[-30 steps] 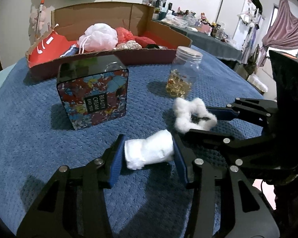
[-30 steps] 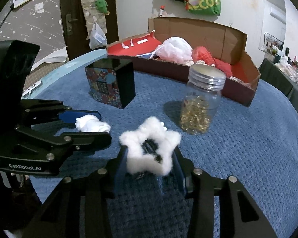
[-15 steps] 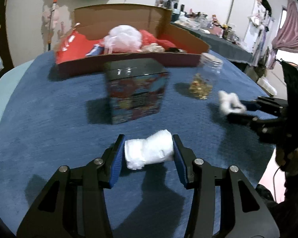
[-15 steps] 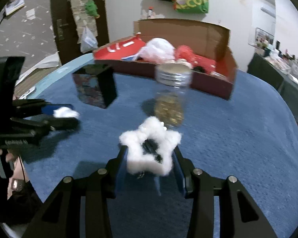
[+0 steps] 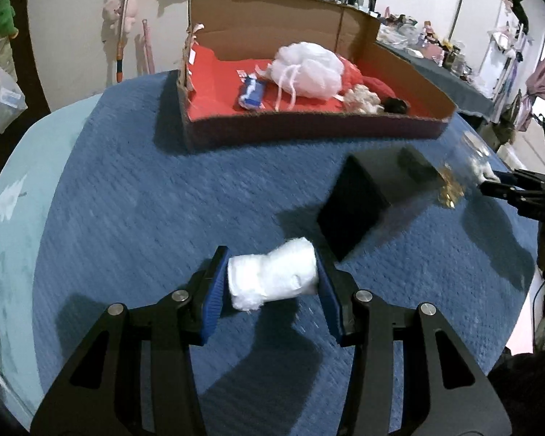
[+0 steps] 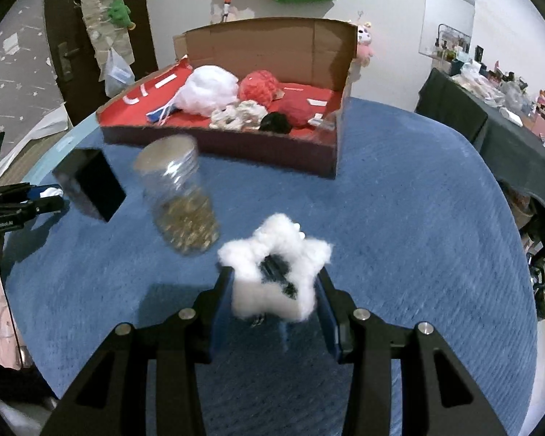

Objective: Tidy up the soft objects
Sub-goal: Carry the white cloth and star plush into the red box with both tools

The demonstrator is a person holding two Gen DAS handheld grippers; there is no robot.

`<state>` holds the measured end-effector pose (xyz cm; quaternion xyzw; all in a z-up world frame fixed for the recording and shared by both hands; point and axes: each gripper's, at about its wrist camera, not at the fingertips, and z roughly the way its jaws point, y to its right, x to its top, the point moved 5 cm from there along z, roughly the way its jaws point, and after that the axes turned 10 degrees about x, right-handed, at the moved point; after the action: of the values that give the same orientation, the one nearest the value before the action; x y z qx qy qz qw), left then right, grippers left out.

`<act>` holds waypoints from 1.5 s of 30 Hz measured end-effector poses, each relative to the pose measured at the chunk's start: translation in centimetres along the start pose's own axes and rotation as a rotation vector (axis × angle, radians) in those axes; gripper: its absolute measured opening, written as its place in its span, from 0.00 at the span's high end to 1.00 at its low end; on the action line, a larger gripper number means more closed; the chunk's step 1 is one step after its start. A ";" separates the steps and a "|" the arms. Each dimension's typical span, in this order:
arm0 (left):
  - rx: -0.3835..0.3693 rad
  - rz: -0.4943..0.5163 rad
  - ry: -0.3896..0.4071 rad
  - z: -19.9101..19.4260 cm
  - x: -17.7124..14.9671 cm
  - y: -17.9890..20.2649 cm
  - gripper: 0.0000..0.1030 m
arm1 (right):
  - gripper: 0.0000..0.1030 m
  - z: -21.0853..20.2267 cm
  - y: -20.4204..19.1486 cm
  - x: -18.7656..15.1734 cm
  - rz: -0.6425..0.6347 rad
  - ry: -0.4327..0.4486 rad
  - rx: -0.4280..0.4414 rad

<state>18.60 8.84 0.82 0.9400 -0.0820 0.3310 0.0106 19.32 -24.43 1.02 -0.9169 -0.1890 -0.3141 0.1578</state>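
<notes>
The white cloth roll [image 5: 272, 277] is clamped in your left gripper [image 5: 270, 283], and the fluffy white star [image 6: 275, 282] in your right gripper [image 6: 274, 299], both raised above the desk [image 5: 134, 189]. The step appears to be transport. Carry both toward 12 o'clock, over the cardboard box [image 6: 236, 145], then release.

Blue-clothed table [image 5: 134, 196] (box [image 5: 309, 127], tin [image 5: 359, 203], blurred jar [image 6: 178, 207])

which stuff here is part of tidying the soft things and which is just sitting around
Part of the job:
- white rolled cloth in the left tongs
- white fluffy star-shaped clip in the right tongs
- red-lined cardboard box holding soft items

Just lying about:
- clear glass jar with gold contents
- dark square tin
- blue textured tablecloth
</notes>
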 end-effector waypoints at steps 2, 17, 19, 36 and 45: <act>0.005 0.000 -0.005 0.4 0.9 -0.4 0.57 | 0.55 0.2 0.7 1.0 0.014 -0.007 0.008; -0.051 0.066 -0.007 2.1 6.4 -0.5 0.57 | 0.55 2.1 1.2 6.2 0.047 -0.041 0.133; -0.064 0.076 -0.001 2.0 7.0 -0.1 0.57 | 0.55 2.1 0.8 6.7 0.041 -0.046 0.158; -0.152 0.200 -0.006 3.1 12.4 4.6 0.57 | 0.55 5.1 -5.1 14.0 -0.144 -0.105 0.270; -0.194 0.303 -0.097 7.0 14.9 5.4 0.57 | 0.55 11.4 -8.1 16.0 -0.276 -0.241 0.305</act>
<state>33.51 0.79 4.49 0.9264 -0.2545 0.2734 0.0475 33.27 -8.71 4.01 -0.8788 -0.3752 -0.1890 0.2263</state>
